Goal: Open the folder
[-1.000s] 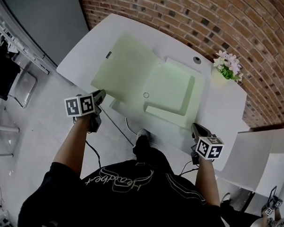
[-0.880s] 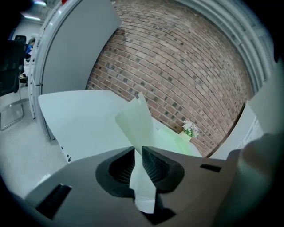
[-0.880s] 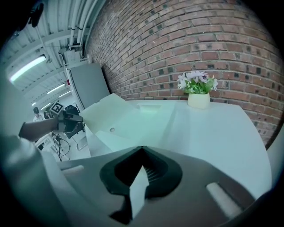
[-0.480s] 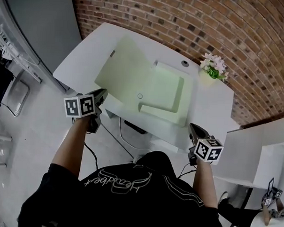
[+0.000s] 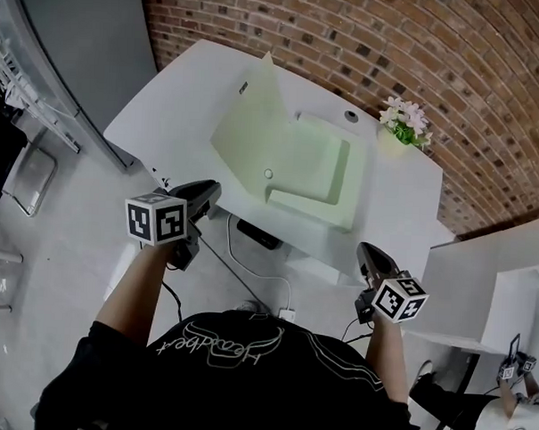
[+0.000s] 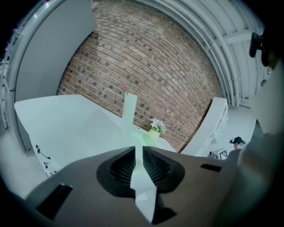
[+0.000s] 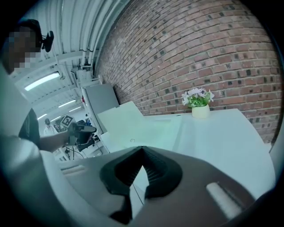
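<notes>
Head view: the green folder (image 5: 307,171) lies open on the white table (image 5: 167,107), its left cover tilted up. My left gripper (image 5: 210,191) and right gripper (image 5: 366,251) hang by the near edge, not touching it. Left gripper view: jaws a narrow slit apart, empty. Right gripper view: jaw tips together — holding nothing.
</notes>
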`<state>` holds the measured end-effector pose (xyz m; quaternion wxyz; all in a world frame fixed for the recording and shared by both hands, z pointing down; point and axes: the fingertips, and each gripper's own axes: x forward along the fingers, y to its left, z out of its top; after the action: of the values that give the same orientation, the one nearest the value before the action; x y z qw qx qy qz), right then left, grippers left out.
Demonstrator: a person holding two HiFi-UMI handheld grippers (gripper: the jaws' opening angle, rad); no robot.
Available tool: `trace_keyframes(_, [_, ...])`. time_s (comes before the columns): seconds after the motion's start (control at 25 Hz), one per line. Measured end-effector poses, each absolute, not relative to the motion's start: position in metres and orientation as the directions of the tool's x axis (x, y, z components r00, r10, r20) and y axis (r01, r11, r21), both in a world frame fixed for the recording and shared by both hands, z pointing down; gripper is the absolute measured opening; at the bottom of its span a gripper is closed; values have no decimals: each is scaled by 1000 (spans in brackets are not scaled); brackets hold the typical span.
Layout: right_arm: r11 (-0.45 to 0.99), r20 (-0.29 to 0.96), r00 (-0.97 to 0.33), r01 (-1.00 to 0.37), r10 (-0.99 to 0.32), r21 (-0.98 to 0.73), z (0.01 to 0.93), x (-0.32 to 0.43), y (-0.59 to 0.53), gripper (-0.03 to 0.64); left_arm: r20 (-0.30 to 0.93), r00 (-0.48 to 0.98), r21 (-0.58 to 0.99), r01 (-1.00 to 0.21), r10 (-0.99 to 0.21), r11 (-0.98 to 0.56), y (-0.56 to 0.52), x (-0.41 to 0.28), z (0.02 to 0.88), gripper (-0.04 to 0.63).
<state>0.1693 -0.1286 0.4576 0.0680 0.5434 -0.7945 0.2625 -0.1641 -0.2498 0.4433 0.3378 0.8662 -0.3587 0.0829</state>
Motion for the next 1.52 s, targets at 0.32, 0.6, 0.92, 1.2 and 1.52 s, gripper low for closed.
trace_keyframes(0.32, [477, 256, -574, -804, -778, -355, 381, 112, -75, 5, 244, 884, 473, -467, -399, -747, -152, -97, 376, 38])
trace_keyframes(0.6, [573, 71, -680, -665, -730, -479, 319, 82, -10, 4, 215, 940, 381, -331, -265, -863, -59, -49, 328, 2])
trace_keyframes(0.92, [615, -49, -682, -623, -729, -484, 282, 72, 57, 5, 135, 959, 423, -284, -250, -860, 21, -38, 296, 2])
trace_keyframes(1.2, [657, -54, -713, -611, -699, -442, 270, 62, 114, 3, 95, 970, 396, -244, -225, -885, 83, -23, 274, 2])
trace_keyframes(1.52, [686, -85, -723, -602, -685, -410, 249, 58, 165, 3, 65, 974, 353, -226, -217, -908, 136, -18, 255, 2])
